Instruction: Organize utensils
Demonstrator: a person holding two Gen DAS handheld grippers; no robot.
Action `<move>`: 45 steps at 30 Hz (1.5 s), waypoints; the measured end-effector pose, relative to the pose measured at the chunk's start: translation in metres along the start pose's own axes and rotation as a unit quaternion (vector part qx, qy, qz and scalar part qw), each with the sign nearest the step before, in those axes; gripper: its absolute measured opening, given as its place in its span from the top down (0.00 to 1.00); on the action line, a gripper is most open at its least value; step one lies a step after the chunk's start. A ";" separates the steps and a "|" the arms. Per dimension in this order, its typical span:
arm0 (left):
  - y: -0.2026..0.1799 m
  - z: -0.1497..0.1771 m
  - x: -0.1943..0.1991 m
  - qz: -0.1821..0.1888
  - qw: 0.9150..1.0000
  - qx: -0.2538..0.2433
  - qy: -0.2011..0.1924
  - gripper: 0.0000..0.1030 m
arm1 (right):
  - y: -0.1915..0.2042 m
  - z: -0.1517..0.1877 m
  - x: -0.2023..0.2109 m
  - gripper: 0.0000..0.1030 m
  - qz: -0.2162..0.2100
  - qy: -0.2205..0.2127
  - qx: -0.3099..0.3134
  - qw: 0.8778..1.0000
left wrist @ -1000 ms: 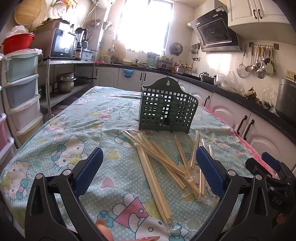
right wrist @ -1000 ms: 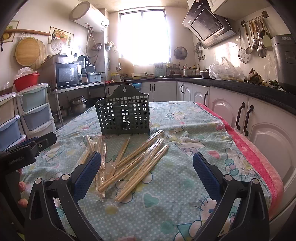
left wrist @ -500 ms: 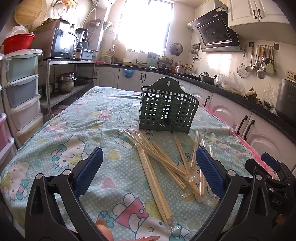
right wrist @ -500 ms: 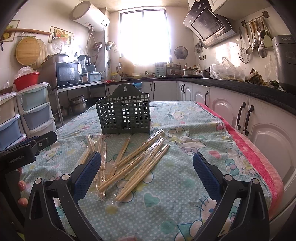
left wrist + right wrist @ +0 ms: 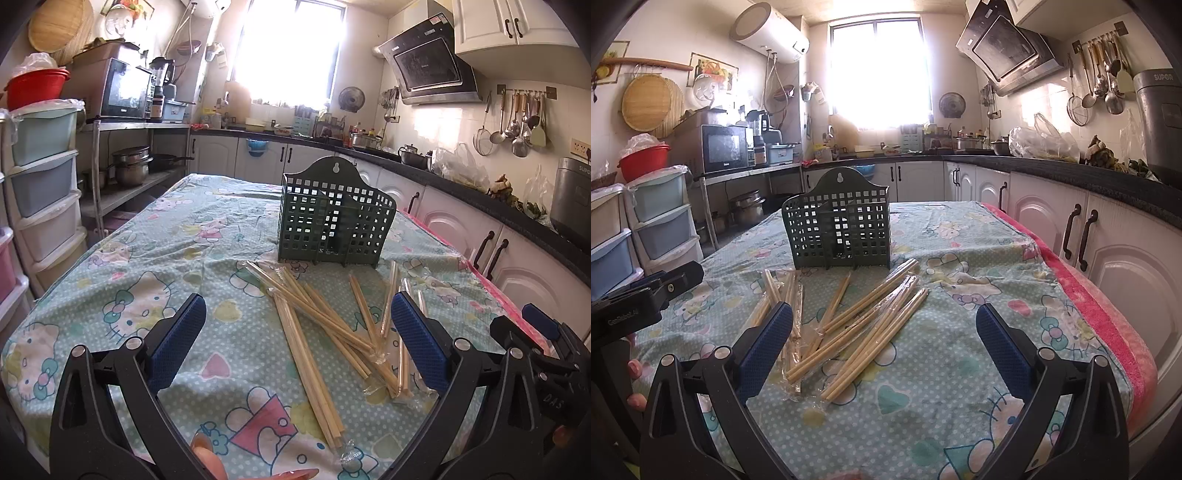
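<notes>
On the cartoon-print tablecloth (image 5: 155,258), wrapped chopsticks (image 5: 325,325) lie before a green basket (image 5: 334,218).

Two matching black clamp-style grippers

The left gripper (image 5: 299,336) and right gripper (image 5: 884,339) share black plastic arms, ribbed blue finger pads (image 5: 179,341), silver rivets (two per arm) and white lettering (image 5: 622,321) along the body.

Matt plastic holder (image 5: 334,218), wooden chopsticks (image 5: 314,332), printed cloth tablecloth (image 5: 147,266).
</notes>
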State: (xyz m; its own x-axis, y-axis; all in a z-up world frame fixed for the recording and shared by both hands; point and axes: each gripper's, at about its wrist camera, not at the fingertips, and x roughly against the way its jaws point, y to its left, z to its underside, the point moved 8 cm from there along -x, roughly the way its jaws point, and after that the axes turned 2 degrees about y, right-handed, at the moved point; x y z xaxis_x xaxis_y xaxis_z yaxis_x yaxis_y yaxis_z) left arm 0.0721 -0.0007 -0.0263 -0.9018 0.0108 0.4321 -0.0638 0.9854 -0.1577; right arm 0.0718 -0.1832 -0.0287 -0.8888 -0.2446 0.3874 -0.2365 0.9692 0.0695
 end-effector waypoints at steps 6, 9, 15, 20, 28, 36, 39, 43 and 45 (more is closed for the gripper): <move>0.001 0.000 -0.002 -0.002 1.000 -0.001 0.003 0.10 | 0.003 0.000 -0.002 0.06 -0.002 0.001 0.000 1.000; 0.001 0.001 -0.003 -0.003 1.000 -0.003 0.003 0.10 | 0.003 0.000 -0.002 0.06 -0.003 0.002 0.000 1.000; 0.007 0.001 -0.007 -0.009 1.000 0.003 0.006 0.10 | -0.003 -0.001 -0.008 0.06 -0.009 0.008 0.000 1.000; 0.020 0.001 -0.015 -0.019 1.000 0.018 0.018 0.10 | 0.004 -0.001 -0.020 0.06 -0.032 0.030 0.010 0.999; 0.044 -0.006 -0.028 -0.021 0.998 0.046 0.041 0.10 | 0.020 -0.006 -0.042 0.06 -0.076 0.071 0.024 0.994; 0.051 -0.019 -0.053 -0.024 0.995 0.055 0.077 0.10 | 0.023 -0.022 -0.069 0.06 -0.080 0.098 0.034 0.991; 0.050 -0.023 -0.066 -0.013 0.994 0.060 0.095 0.10 | 0.018 -0.030 -0.082 0.06 -0.072 0.103 0.035 0.991; 0.049 -0.026 -0.085 -0.008 0.991 0.057 0.124 0.10 | 0.007 -0.042 -0.099 0.06 -0.063 0.105 0.029 0.992; 0.050 -0.028 -0.096 -0.004 0.989 0.058 0.139 0.10 | 0.000 -0.045 -0.110 0.06 -0.063 0.115 0.020 0.991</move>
State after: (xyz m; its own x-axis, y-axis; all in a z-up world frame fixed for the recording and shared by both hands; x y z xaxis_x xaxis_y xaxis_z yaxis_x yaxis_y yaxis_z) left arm 0.1674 0.0519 -0.0506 -0.7502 0.0660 0.6579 -0.1332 0.9595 -0.2482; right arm 0.1872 -0.1549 -0.0297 -0.7393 -0.3468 0.5772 -0.3598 0.9280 0.0967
